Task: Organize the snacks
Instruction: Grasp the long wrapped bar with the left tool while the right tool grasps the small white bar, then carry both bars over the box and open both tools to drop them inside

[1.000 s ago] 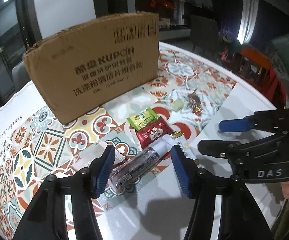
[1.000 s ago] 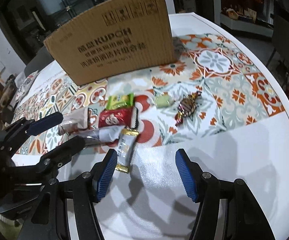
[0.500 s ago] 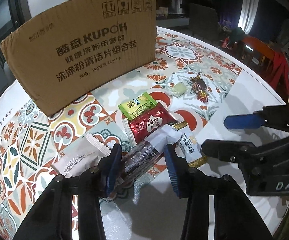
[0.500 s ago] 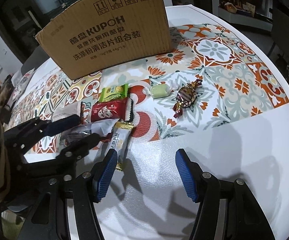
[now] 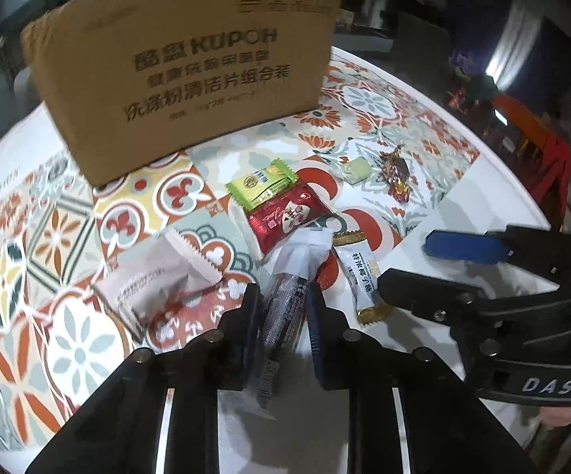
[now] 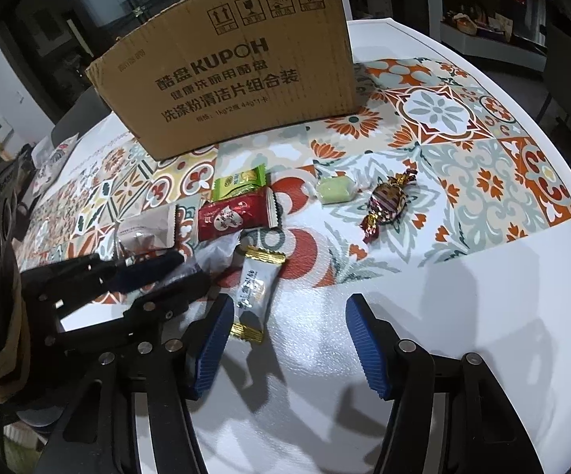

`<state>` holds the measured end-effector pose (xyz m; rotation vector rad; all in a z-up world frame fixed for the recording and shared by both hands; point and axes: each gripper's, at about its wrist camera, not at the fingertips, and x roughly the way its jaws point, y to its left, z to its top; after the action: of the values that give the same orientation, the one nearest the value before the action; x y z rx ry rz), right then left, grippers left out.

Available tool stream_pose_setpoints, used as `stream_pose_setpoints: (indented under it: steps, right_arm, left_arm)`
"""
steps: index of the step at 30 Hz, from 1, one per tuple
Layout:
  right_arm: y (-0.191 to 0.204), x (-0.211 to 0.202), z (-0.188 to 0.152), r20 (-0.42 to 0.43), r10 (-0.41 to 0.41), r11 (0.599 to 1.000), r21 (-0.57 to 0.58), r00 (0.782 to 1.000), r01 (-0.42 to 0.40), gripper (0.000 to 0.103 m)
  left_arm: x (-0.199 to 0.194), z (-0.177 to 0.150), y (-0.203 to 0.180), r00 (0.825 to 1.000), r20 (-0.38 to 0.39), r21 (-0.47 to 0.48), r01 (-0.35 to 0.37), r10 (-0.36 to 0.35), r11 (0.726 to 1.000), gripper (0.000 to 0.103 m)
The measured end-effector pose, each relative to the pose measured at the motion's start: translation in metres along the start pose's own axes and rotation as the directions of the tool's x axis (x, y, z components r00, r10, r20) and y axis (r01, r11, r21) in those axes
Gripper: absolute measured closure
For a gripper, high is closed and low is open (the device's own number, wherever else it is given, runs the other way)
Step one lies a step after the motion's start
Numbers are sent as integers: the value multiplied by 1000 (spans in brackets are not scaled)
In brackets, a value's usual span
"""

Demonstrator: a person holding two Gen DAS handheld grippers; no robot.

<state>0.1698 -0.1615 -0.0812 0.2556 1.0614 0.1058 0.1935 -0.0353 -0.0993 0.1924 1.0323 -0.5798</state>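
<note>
Patterned tabletop [image 6: 463, 126] carries snacks before the cardboard box [image 6: 238, 67]. Your left tongs [image 5: 283, 312] have just closed on the clear-wrapped bar [image 5: 285, 308] near its front edge; your right tongs [image 6: 287, 335] gape, empty.

Snacks on the patterned tablecloth
Clear-wrapped dark bar [image 5: 283, 308] pinched lengthwise; red packet [image 5: 285, 217], green packet [image 5: 261, 183], white bar [image 6: 255, 292] lie flat nearby.

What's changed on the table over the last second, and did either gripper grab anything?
The left gripper has just been closing and now pinches the clear-wrapped snack stick, which lay between its open jaws a second ago. The right gripper stayed open and empty, and the cardboard box and the other snacks kept their places.
</note>
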Motion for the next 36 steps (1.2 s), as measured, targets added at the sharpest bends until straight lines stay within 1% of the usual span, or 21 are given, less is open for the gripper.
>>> stream_pose_setpoints:
  steps: [1, 3, 5, 8, 13, 15, 21, 23, 27, 31, 36]
  right_arm:
    - [1, 0, 0, -1, 2, 1000, -3, 1000, -2, 44]
    - [5, 1, 0, -2, 6, 1000, -13, 1000, -6, 44]
    - [8, 2, 0, 0, 8, 1000, -26, 1000, -8, 47]
    - [12, 4, 2, 0, 3, 999, -39, 1000, -3, 49]
    - [18, 12, 3, -16, -2, 999, -52, 1000, 1, 58]
    - [24, 15, 4, -8, -18, 997, -79, 1000, 17, 59]
    - [33, 22, 5, -1, -59, 990, -131, 998, 58, 72]
    - [33, 23, 6, 1, -60, 989, -139, 998, 59, 82]
    - [31, 19, 7, 21, -46, 988, -146, 999, 48, 82]
    - [32, 5, 11, 50, -15, 989, -147, 999, 22, 82]
    - [35, -17, 19, 100, 15, 987, -162, 995, 2, 82]
  left_arm:
    - [-2, -2, 3, 1000, 2, -24, 14, -14, 1000, 82]
    - [-6, -5, 6, 1000, 16, -58, 12, -11, 998, 83]
    - [-12, -9, 8, 999, 35, -74, 1, 2, 997, 84]
    - [-21, -12, 10, 998, 59, -99, -1, 7, 995, 84]
    - [-35, -14, 16, 995, 101, -142, 0, 14, 990, 84]
    - [-38, -14, 19, 994, 112, -164, 6, 13, 986, 84]
    - [-40, -17, 21, 993, 117, -195, -3, 26, 981, 84]
    - [-40, -18, 21, 993, 118, -205, -7, 32, 979, 84]
    - [-43, -20, 20, 991, 125, -223, -20, 49, 975, 84]
    - [-50, -20, 17, 988, 145, -237, -15, 51, 971, 85]
    - [-67, -12, 15, 980, 185, -238, -24, 70, 971, 85]
